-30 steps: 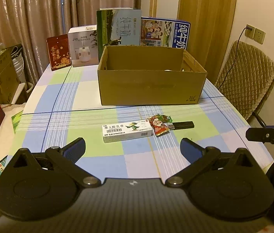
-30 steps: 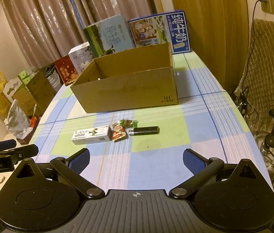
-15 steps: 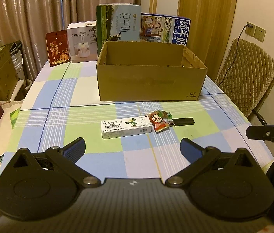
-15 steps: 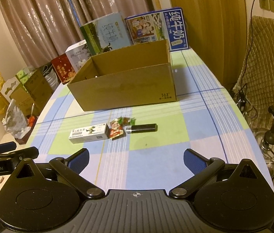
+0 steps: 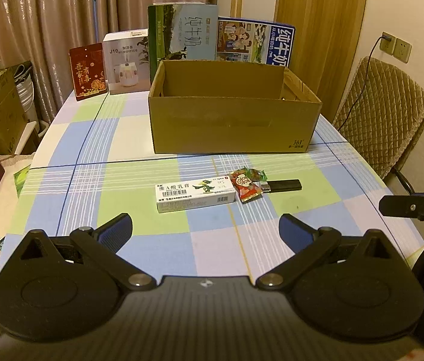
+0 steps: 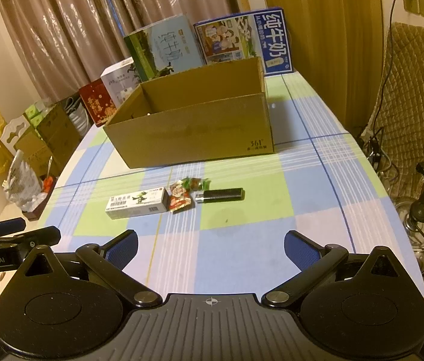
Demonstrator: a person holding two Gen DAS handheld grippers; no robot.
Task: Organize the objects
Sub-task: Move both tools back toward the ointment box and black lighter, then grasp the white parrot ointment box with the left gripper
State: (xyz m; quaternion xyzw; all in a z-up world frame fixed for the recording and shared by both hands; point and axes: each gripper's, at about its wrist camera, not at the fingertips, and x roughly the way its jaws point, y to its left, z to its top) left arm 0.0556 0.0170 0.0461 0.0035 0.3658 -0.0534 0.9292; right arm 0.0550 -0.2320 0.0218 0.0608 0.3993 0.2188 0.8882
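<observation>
The white ointment box (image 5: 195, 194) lies crosswise on the surface (image 5: 121, 234), straight ahead of the left hand-held gripper (image 5: 205, 228), which is nearer; both hand-held grippers, also the right (image 6: 210, 245), are wide open and empty.

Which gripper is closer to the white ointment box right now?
Left, by a small margin. The left gripper hovers open just in front of the white ointment box; the right gripper, also open, hangs back and off toward the black USB stick.
</observation>
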